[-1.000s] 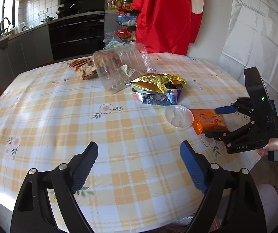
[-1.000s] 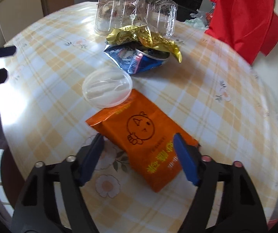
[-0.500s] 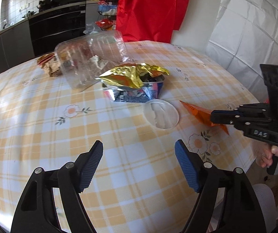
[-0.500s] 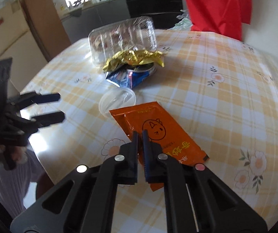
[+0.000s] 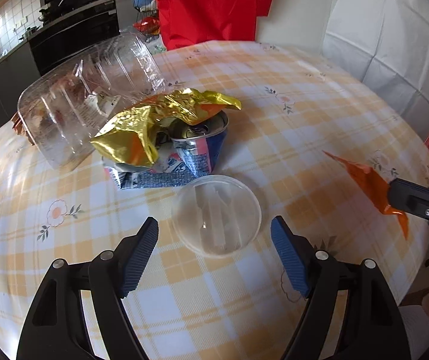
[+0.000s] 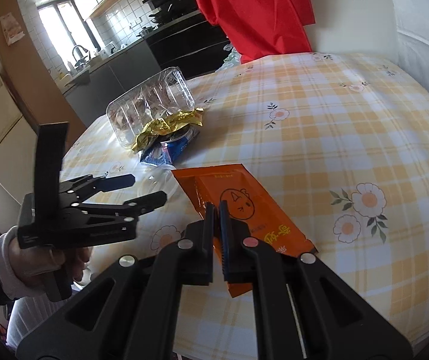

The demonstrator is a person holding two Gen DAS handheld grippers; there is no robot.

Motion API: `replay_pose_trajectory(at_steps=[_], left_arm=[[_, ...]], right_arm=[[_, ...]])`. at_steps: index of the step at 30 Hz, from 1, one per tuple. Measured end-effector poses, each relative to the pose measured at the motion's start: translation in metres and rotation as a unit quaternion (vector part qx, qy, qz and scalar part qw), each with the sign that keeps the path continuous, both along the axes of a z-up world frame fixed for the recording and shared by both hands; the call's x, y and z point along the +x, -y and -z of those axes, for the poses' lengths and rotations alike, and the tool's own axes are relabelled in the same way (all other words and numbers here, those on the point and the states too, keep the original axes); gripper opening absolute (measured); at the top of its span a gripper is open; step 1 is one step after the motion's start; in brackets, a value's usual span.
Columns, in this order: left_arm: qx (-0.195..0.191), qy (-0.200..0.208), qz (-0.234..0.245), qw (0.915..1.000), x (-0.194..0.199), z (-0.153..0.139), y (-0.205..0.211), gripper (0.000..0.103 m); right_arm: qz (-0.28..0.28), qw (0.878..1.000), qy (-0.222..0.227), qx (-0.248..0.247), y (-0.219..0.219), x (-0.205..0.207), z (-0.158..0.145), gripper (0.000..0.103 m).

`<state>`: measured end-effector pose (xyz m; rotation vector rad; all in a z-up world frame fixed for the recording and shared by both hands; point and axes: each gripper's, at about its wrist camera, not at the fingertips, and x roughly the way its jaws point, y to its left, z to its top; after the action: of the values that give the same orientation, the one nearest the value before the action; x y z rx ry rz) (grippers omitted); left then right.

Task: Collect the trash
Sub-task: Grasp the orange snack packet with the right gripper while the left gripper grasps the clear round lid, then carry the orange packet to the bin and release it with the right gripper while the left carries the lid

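My right gripper (image 6: 217,207) is shut on an orange snack wrapper (image 6: 244,201) and holds it lifted over the table's edge; the wrapper also shows in the left wrist view (image 5: 367,180). My left gripper (image 5: 214,249) is open, its fingers on either side of a clear round plastic lid (image 5: 216,213) lying on the table; it also shows in the right wrist view (image 6: 145,189). Beyond the lid lie a crushed blue can (image 5: 196,150), a gold foil wrapper (image 5: 154,120) and a clear plastic clamshell box (image 5: 85,99).
The round table has a yellow checked cloth with flowers (image 5: 304,114). A red garment (image 5: 208,3) hangs behind the far edge. A brown wrapper (image 5: 16,123) lies behind the clamshell. Kitchen counters (image 6: 118,63) stand further back.
My right gripper closed on the orange wrapper and lifted it off the table. My left gripper moved forward until its open fingers flank the clear lid.
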<state>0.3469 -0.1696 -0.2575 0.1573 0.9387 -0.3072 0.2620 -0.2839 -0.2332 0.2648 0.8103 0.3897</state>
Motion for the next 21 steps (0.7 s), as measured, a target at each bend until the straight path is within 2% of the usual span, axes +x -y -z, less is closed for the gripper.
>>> replay_pose_trajectory(at_steps=[3, 7, 8, 10, 17, 21], left_arm=[[0.018, -0.011, -0.012, 0.9997, 0.009, 0.006, 0.004, 0.077], [0.012, -0.016, -0.025, 0.9995, 0.015, 0.007, 0.001, 0.077], [0.012, -0.015, -0.023, 0.9995, 0.013, 0.006, -0.001, 0.064], [0.018, -0.014, -0.016, 0.9996, 0.008, 0.002, -0.001, 0.064], [-0.019, -0.017, -0.011, 0.9996, -0.030, -0.012, -0.026, 0.064], [-0.034, -0.004, -0.013, 0.9993, -0.059, -0.026, -0.041, 0.064]], right_arm=[[0.007, 1.000, 0.003, 0.010, 0.004, -0.004, -0.003, 0.008], [0.012, 1.000, 0.007, 0.024, 0.004, -0.009, -0.006, 0.008], [0.011, 1.000, 0.007, 0.024, 0.002, -0.010, -0.006, 0.008], [0.012, 1.000, 0.006, 0.022, 0.000, -0.013, -0.007, 0.008], [0.019, 0.999, 0.006, 0.033, -0.004, -0.028, -0.016, 0.008], [0.017, 0.999, 0.009, 0.034, -0.011, -0.038, -0.024, 0.008]])
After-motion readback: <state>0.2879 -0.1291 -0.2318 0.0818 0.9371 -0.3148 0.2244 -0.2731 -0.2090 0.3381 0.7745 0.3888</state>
